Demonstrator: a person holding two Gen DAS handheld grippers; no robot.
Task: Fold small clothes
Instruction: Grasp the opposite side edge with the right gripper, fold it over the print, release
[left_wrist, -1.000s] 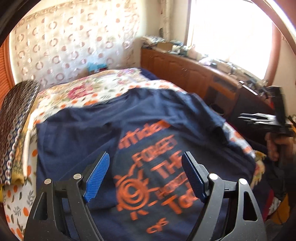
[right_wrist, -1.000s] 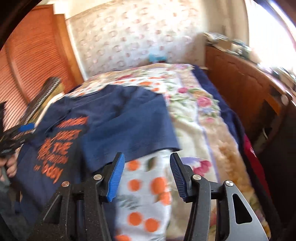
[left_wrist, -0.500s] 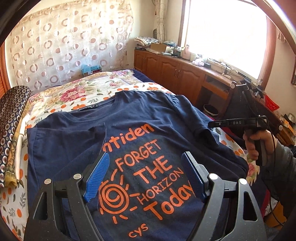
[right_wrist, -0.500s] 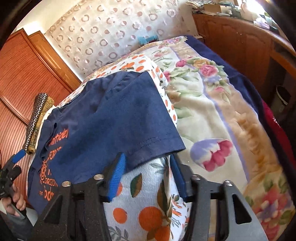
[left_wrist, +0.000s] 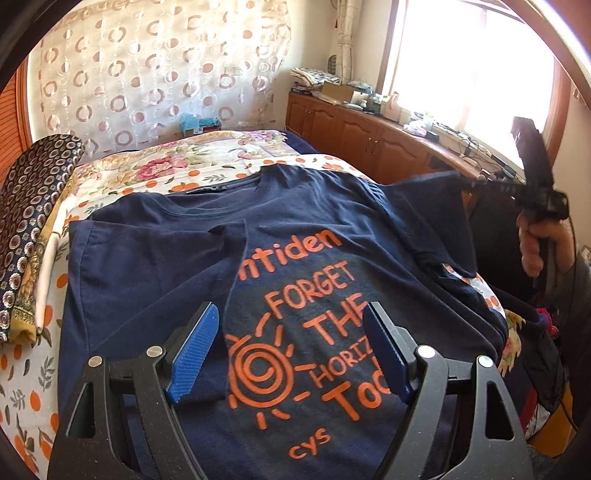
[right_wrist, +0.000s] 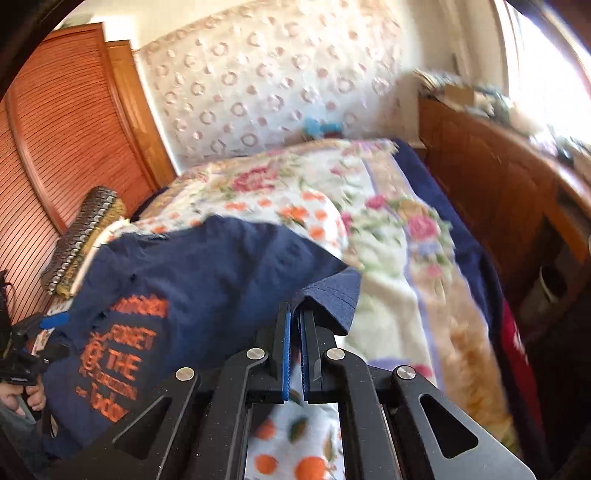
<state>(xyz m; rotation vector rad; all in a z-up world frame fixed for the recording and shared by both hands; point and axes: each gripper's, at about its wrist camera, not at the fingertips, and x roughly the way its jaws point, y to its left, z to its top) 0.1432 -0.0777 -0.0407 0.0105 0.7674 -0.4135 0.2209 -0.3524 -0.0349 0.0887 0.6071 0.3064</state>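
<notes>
One sleeve (right_wrist: 325, 295) of navy T-shirt (left_wrist: 295, 229) pinched in right gripper (right_wrist: 295, 325).

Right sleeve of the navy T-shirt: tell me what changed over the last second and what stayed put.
The right claw closed on the right sleeve hem and has lifted it off the bedspread, toward the print. The left claw stays open above the navy T-shirt, holding nothing; the left sleeve stays folded in.

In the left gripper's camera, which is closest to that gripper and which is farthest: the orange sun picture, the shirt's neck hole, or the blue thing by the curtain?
1. Orange sun: between the fingers.
2. Neck hole: higher, mid-bed.
3. Blue thing: beyond the bed, against the curtain.
</notes>
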